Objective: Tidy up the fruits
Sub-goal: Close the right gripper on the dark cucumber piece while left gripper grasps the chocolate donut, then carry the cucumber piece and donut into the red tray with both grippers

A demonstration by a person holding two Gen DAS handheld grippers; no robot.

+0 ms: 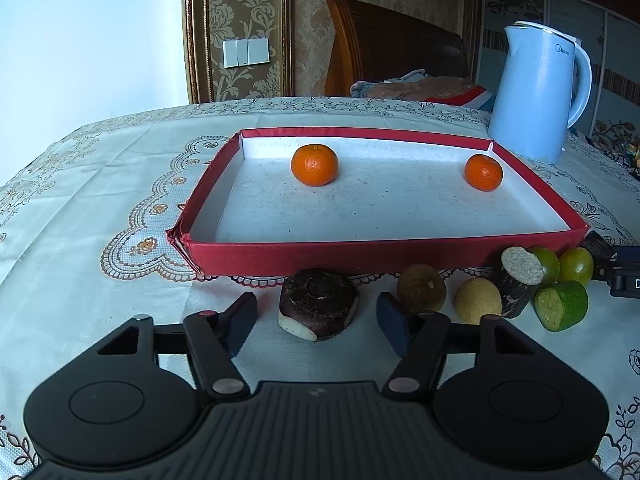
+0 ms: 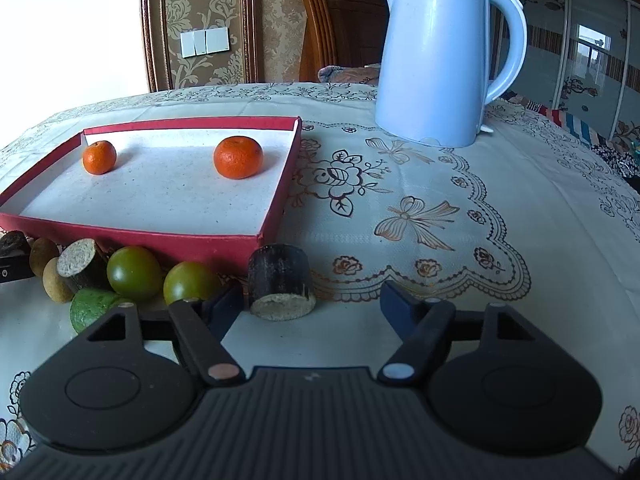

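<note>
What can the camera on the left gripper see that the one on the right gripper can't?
Only the left wrist view shows the water chestnut between the left gripper fingers. Only the right wrist view shows the sugarcane piece ahead of the right gripper. Both show the red tray holding two tangerines, the blue kettle and two green fruits.

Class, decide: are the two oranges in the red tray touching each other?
Apart. The left wrist view shows bare white tray floor between the left orange and the right orange; the right wrist view shows the same gap.
</note>
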